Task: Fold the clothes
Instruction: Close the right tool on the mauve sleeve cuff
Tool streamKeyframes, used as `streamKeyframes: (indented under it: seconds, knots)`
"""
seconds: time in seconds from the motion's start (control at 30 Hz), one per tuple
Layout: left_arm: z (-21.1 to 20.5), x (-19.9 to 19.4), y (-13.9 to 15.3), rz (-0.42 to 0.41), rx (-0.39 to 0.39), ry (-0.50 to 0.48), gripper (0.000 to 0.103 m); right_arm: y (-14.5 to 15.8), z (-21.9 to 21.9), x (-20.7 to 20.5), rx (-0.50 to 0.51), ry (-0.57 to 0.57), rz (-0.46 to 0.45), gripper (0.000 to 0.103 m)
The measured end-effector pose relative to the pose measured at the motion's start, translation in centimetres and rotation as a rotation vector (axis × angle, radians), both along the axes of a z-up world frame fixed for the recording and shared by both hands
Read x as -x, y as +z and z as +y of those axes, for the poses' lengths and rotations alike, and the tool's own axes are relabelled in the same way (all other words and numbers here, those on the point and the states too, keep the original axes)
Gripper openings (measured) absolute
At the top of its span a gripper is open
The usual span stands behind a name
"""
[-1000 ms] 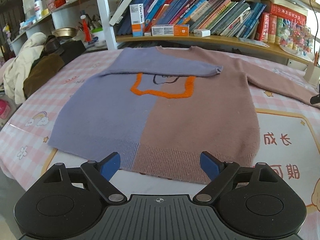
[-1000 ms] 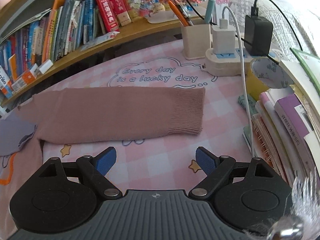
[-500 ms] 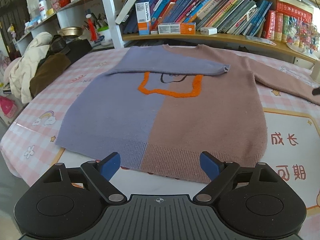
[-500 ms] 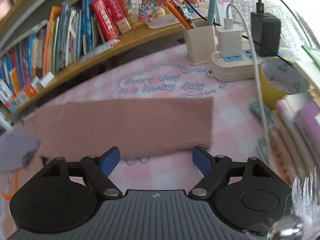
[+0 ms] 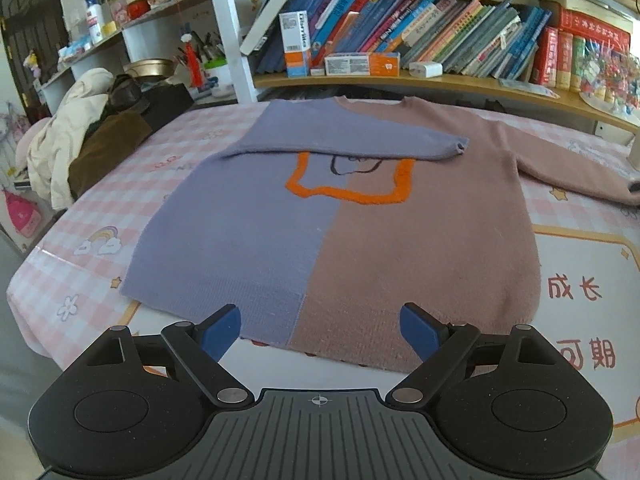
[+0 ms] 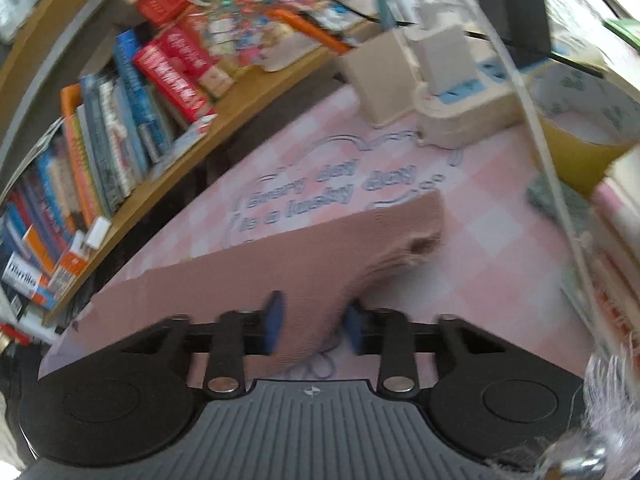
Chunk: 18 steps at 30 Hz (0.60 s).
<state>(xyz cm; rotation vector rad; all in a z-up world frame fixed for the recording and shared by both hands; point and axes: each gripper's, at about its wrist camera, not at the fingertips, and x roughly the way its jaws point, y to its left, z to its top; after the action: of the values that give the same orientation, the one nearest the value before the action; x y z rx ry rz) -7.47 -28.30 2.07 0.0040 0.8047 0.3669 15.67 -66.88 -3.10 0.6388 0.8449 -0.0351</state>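
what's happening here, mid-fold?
A person with two handheld grippers is folding a two-tone sweater laid flat on a pink checked tablecloth. The purple sleeve is already folded across the chest. The right gripper has its jaws closing on the pink sleeve near the cuff, fabric bunched between them. The left gripper hangs open just short of the hem, holding nothing.

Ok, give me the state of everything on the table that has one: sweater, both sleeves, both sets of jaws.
Sweater: flat on the table, body unfolded.
Purple sleeve: folded across the chest.
Pink sleeve: stretched out sideways, bunched near the cuff.
Left gripper: jaws open, empty, at the hem.
Right gripper: jaws closing on the pink sleeve.
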Motion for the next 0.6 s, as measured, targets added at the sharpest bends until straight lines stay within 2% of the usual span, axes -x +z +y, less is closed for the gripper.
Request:
streamKeyframes:
  seconds: [0.1, 0.23, 0.4, 0.6]
  knots:
    - [0.2, 0.0, 0.2, -0.014, -0.001, -0.003, 0.089, -0.2, -0.5, -0.1, -0.006, 0.005, 0.016, 0.006]
    - [0.5, -0.1, 0.6, -0.039, -0.008, -0.029, 0.089, 0.8, -0.4, 0.0, -0.031, 0.008, 0.0, 0.005]
    - [1.4, -0.1, 0.8, -0.068, 0.001, -0.048, 0.089, 4.5, 1.1, -0.2, -0.049, 0.051, -0.1, 0.005]
    - [3.9, 0.0, 0.9, -0.112, 0.024, -0.076, 0.089, 9.6, 5.6, -0.6, -0.056, 0.145, -0.215, 0.005]
